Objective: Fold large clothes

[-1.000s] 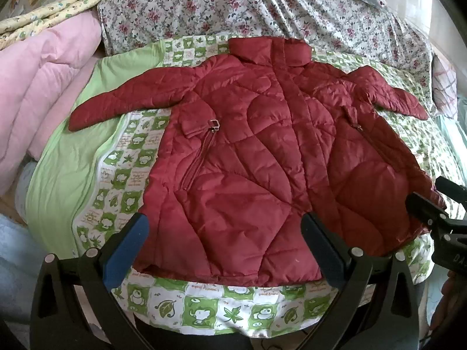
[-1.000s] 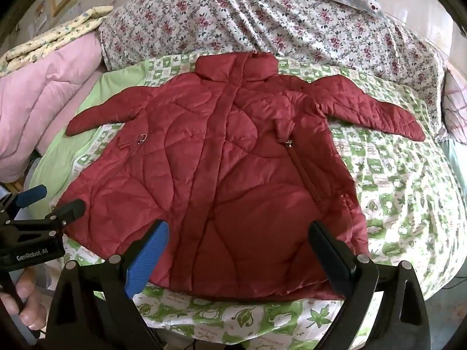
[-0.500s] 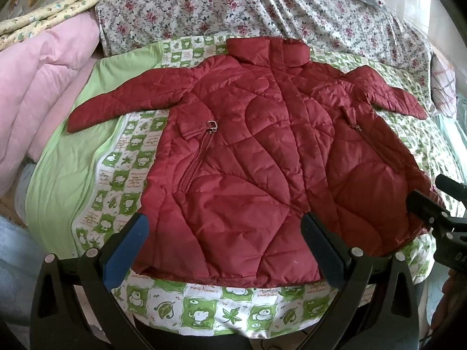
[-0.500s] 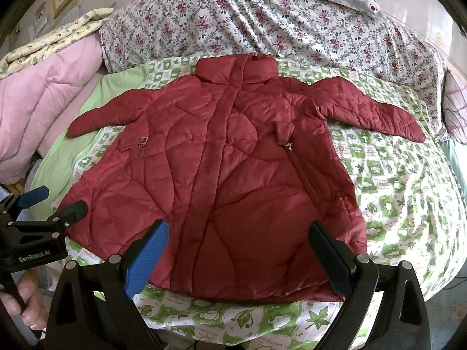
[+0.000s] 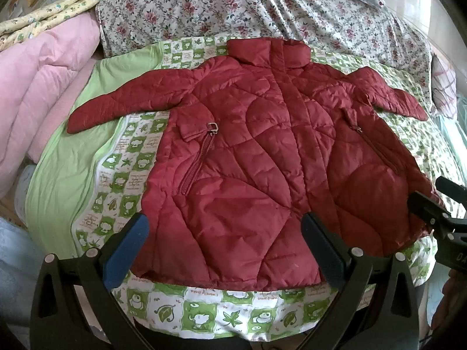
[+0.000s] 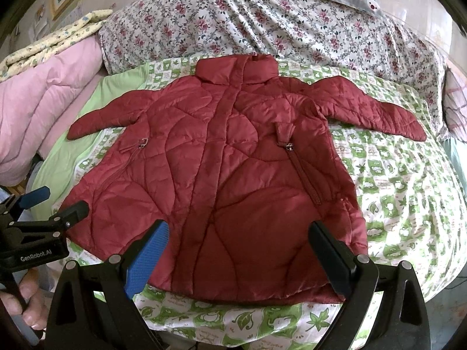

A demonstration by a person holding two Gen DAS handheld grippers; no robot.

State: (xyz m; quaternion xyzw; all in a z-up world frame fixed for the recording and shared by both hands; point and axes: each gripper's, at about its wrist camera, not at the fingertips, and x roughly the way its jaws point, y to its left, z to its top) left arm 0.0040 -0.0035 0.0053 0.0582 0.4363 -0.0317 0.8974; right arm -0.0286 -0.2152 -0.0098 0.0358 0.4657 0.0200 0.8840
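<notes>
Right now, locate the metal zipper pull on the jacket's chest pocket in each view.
Left wrist: zipper pull, left of centre, on the red jacket.
Right wrist: same pull, far left of the front.
Shared landmark: the collar, top centre in both views.

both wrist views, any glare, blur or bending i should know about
Left wrist view: sharp; fisheye bows the bed edge, black corners, washed-out brightness top right behind the red jacket. Right wrist view: same curvature and dark corners, a bright patch top right, jacket evenly lit.

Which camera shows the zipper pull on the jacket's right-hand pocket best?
The right wrist view: the zipper pull sits near the centre, clear against the red jacket. In the left wrist view it is smaller and off to the side.
</notes>
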